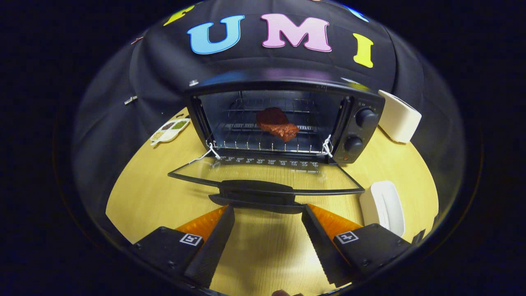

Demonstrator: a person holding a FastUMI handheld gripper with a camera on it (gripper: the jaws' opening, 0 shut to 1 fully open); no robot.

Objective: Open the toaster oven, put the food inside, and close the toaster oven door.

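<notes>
Toaster oven (283, 119) open; glass door (267, 174) folded flat over the table (139, 193). Food (277, 124), a reddish-brown slab, sits on the rack inside. Gripper (269, 216) empty, 2 fingers spread apart, tips just short of the door handle (257, 193). Door looks rigid, hinged, glass likely slippery; lift by the handle.
</notes>
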